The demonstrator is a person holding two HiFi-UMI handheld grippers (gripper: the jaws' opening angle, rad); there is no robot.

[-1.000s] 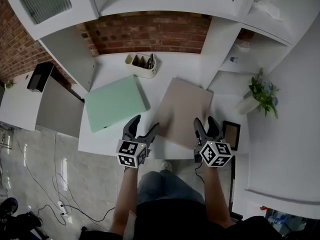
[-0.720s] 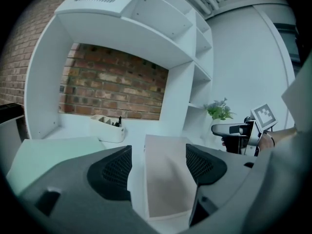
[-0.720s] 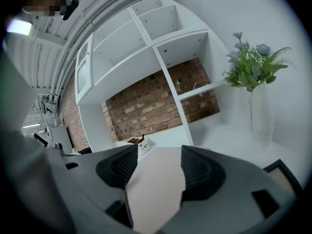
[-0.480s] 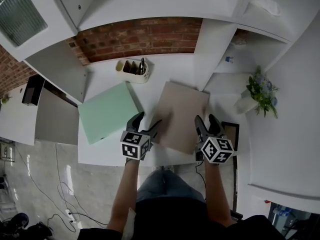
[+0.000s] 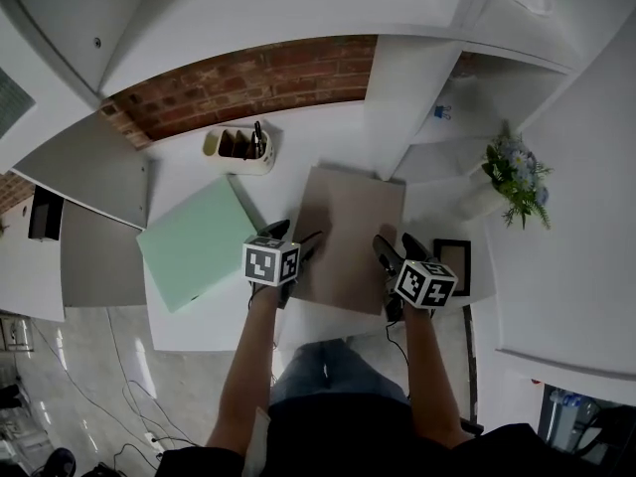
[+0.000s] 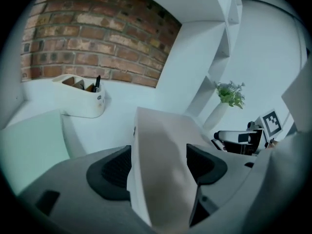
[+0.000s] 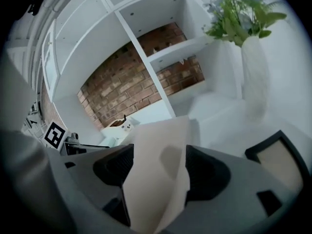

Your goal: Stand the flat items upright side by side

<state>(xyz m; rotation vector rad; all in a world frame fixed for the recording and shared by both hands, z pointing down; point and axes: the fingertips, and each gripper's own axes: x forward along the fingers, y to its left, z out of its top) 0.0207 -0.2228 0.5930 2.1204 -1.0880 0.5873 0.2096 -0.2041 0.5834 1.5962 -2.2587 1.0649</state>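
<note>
The left gripper and right gripper are advanced astride the beige board. The right jaws have just been opened wider around it.

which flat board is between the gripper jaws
The beige board, not the mint-green board: its near edge is inside the left gripper and the right gripper, whose jaws have just been opening.

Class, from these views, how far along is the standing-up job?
Done: nothing; the green folder and beige folder both lie flat. In hand: the beige folder's near edge sits between the jaws of the left gripper and of the right gripper, whose jaws have just been opening. Left: standing both upright, side by side.
</note>
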